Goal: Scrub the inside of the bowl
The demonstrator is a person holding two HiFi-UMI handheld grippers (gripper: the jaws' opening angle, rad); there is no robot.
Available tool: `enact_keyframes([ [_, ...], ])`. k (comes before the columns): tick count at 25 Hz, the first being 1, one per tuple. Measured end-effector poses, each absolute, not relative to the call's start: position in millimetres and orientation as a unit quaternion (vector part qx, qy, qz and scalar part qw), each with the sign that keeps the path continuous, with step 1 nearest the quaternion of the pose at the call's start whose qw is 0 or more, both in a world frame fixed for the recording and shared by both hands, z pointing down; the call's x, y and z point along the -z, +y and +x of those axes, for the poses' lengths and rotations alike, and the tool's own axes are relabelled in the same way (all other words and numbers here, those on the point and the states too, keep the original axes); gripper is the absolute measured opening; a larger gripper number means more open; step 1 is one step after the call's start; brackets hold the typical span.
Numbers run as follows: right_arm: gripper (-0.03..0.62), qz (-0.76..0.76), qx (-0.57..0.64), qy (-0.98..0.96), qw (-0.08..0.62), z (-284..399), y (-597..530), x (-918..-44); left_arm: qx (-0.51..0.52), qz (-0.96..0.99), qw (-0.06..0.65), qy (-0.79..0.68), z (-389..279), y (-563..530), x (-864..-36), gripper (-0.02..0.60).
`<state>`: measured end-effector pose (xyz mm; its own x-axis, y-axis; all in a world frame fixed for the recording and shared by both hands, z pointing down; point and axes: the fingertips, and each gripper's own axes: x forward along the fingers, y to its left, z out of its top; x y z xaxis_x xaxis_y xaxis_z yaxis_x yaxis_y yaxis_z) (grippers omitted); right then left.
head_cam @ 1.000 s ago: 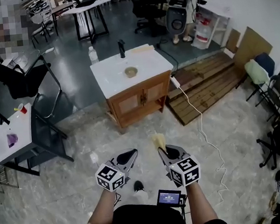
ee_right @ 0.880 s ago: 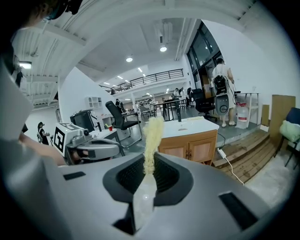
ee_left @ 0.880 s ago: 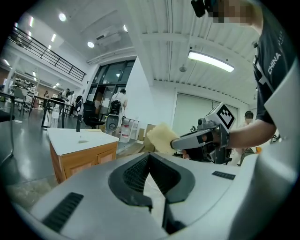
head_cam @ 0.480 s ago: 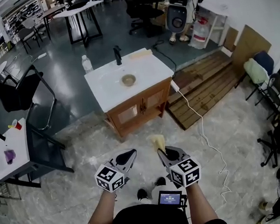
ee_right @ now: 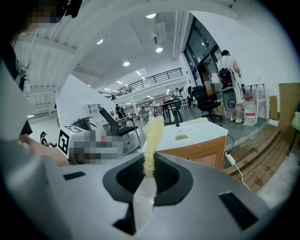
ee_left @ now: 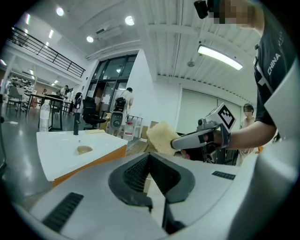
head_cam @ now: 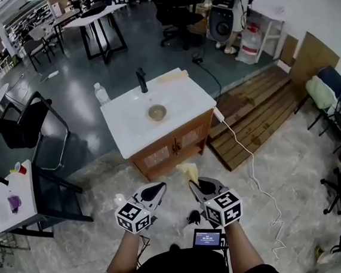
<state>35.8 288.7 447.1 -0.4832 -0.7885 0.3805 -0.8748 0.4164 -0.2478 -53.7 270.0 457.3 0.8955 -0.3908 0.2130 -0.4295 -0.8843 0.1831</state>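
Head view: bowl (head_cam: 157, 112) sits on the white surface (head_cam: 129, 140), well ahead. Right tool (head_cam: 194, 186) clenches a sponge (head_cam: 189, 173); left tool (head_cam: 158, 189) closed, empty. Best approach squarely, steadying the bowl before scrubbing.

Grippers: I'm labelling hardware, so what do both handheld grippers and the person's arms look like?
The left gripper and right gripper match: light grey tapered shells, black ribbed jaw pads, each carrying a white cube with black square markers. The person wears a dark short-sleeved top; the forearms are uncovered.
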Motion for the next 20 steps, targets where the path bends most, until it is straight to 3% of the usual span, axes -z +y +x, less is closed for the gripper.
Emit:
enact_keyframes([
  [11,0.040,0.467,-0.196,-0.856,0.100,102.2,176.4,-433.3,-0.085,0.961,0.097,-0.243,18.4,157.9,-435.5,0.003],
  [20,0.040,0.443,-0.206,-0.866,0.106,119.2,124.0,-446.4,-0.089,0.951,0.108,-0.275,28.8,106.2,-447.4,0.003],
])
